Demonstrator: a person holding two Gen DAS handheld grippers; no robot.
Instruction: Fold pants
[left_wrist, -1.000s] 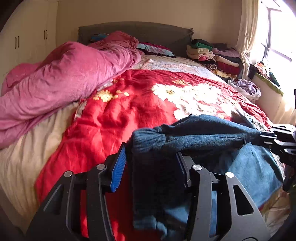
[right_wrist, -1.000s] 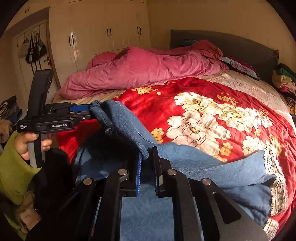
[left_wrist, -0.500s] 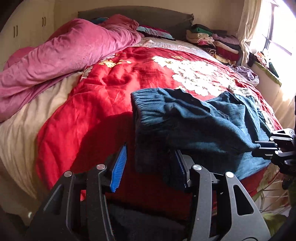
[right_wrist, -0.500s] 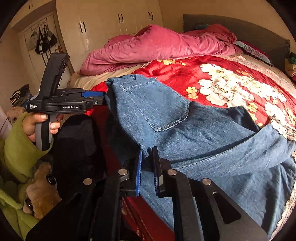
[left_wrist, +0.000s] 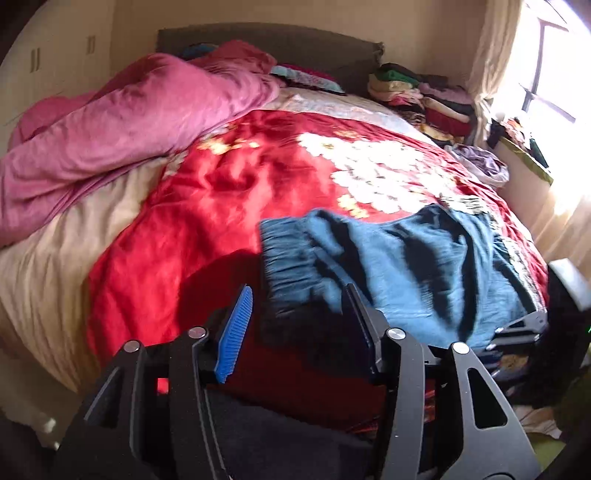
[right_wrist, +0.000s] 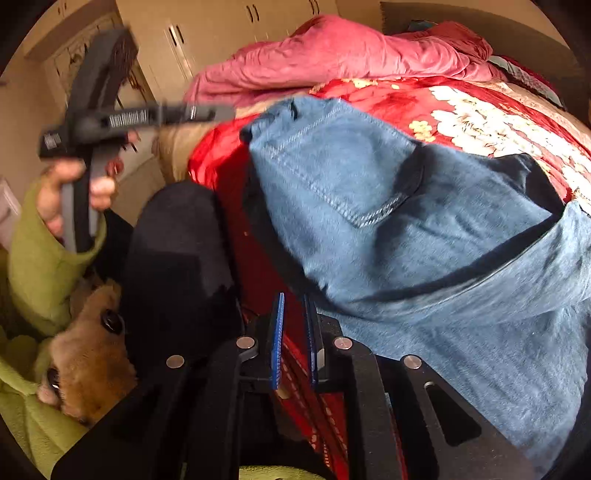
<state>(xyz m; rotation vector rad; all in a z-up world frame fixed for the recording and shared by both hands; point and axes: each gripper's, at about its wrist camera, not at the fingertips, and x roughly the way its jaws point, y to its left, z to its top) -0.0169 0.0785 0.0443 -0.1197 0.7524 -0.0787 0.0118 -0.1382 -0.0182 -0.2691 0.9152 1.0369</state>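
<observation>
Blue pants (left_wrist: 406, 266) lie crumpled on red floral quilt (left_wrist: 221, 199), lower right of left wrist view, at the bed's near edge. Left gripper (left_wrist: 299, 314) jaws have just been opening, approx half-wide, waistband corner betw. them, no pad pressing. Right gripper (right_wrist: 295, 332) jaws narrow, nearly shut, nothing held, beside pants' edge.

My left gripper (left_wrist: 299, 314) points downward, its jaws just opened a little wider, blue pad showing on one finger. My right gripper (right_wrist: 295, 332) angles down with fingers nearly together. My left hand (right_wrist: 74, 192), green sleeve behind it, grips its handle.
</observation>
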